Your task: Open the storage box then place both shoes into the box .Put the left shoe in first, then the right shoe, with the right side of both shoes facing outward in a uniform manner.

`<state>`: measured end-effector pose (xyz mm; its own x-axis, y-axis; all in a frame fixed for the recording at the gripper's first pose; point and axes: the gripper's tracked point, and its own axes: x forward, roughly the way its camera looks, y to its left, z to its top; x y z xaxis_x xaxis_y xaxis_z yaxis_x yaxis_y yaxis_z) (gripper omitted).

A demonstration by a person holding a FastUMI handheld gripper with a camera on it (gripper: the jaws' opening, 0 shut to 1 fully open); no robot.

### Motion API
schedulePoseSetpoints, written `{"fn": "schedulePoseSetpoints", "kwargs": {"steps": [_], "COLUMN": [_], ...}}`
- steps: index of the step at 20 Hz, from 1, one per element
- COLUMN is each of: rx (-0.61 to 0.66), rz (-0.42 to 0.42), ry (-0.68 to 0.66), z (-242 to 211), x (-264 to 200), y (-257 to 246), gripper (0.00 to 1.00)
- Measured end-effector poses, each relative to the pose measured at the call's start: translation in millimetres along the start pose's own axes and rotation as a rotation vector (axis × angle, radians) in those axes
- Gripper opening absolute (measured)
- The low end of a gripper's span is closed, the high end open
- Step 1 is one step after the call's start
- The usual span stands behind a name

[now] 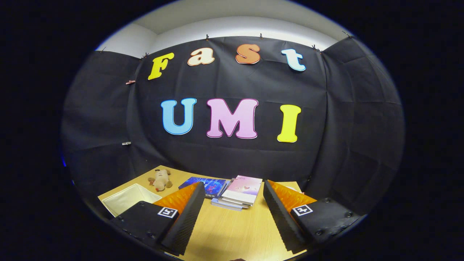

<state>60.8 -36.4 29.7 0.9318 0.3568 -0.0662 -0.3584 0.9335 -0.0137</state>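
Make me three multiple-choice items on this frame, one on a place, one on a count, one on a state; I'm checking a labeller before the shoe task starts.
1. Where is the plush toy?
A. at the far side of the table, just beyond the white fabric box
B. on the stack of books
C. between the jaws

2. How many plush toys are on the table?
A. three
B. two
C. one

3. How does the gripper stand?
A. shut on a book
B. open, with bare table between the jaws
C. shut on the toy

Answers:
1 A: the toy lies near the back wall, past the box's far corner.
2 C: a single toy shows beside the blue book.
3 B: the jaws stand wide apart, and the stack of books lies ahead of them, untouched.
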Motion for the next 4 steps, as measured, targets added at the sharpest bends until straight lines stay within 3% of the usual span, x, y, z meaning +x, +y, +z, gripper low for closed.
{"fn": "schedulePoseSetpoints", "kwargs": {"steps": [4], "rx": [-0.008], "rz": [0.022], "ry": [-0.002], "z": [-3.2], "x": [-1.9], "y": [5.6], "gripper": [0.98]}}
